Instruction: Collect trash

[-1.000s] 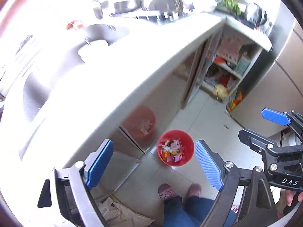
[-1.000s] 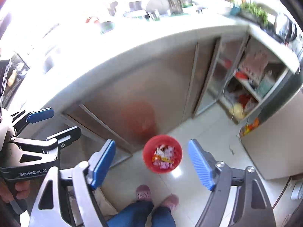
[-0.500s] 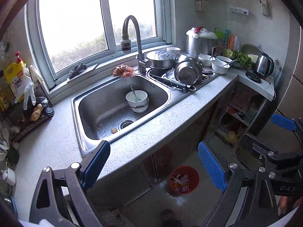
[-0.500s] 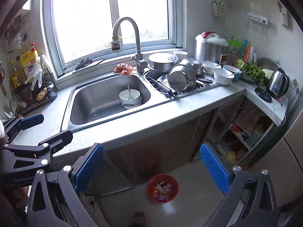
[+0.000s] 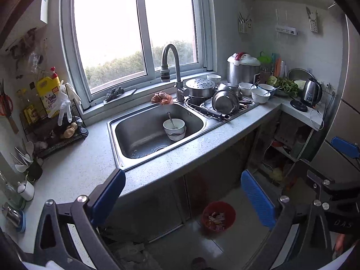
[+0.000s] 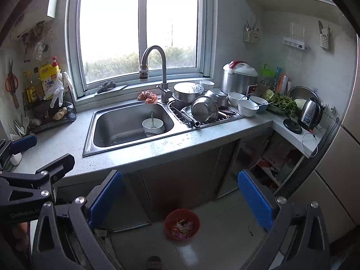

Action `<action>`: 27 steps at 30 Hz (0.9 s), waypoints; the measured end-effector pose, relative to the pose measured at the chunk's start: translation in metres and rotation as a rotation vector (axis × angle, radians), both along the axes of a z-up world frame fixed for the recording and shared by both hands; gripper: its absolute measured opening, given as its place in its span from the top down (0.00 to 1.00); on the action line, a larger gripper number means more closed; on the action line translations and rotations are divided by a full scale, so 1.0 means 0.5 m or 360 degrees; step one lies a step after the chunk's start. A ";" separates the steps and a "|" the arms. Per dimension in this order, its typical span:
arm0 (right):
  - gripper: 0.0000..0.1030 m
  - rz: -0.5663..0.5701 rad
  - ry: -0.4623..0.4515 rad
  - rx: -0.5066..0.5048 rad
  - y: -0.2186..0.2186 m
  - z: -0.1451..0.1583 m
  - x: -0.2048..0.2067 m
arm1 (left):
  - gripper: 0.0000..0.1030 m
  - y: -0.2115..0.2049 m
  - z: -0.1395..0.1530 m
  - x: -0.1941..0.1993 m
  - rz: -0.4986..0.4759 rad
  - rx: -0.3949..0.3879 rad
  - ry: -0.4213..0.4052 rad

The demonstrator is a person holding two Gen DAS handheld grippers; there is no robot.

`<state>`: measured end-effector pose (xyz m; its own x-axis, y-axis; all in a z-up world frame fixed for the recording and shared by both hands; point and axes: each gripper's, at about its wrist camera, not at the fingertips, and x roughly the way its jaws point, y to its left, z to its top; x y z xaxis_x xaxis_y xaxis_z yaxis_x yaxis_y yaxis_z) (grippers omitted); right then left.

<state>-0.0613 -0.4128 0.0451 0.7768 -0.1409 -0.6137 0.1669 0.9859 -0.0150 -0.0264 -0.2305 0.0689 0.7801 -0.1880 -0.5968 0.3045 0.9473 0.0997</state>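
Left gripper (image 5: pixel 183 199) jaws have just been opening, now wide apart and empty; right gripper (image 6: pixel 180 199) likewise. Round red plastic trash bin (image 6: pixel 182 224) (wrappers inside) stands on the floor below the grey speckled surface (image 6: pixel 146 153).

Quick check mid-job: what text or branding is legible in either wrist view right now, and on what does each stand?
"OMO": yellow detergent bottle on the rack left of the window.
"DAS": right gripper body, seen from the left wrist view.
"GenRobot.AI", partly legible: left gripper body, seen from the right wrist view.
Kettle label and rice cooker panel: too small to read.
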 end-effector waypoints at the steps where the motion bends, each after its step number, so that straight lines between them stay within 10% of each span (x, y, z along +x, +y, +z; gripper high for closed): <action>1: 0.00 -0.0001 -0.0011 -0.0006 0.004 0.004 -0.007 | 0.01 0.002 0.004 -0.008 0.0000 -0.0004 -0.0008; 27: 0.00 -0.0089 -0.0021 -0.0031 0.057 0.023 -0.076 | 0.01 0.046 0.019 -0.084 0.0007 -0.0003 0.0029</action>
<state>-0.0995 -0.3841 0.0567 0.7755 -0.1961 -0.6001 0.2223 0.9745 -0.0312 -0.0683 -0.2072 0.0783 0.7698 -0.1859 -0.6107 0.3023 0.9488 0.0922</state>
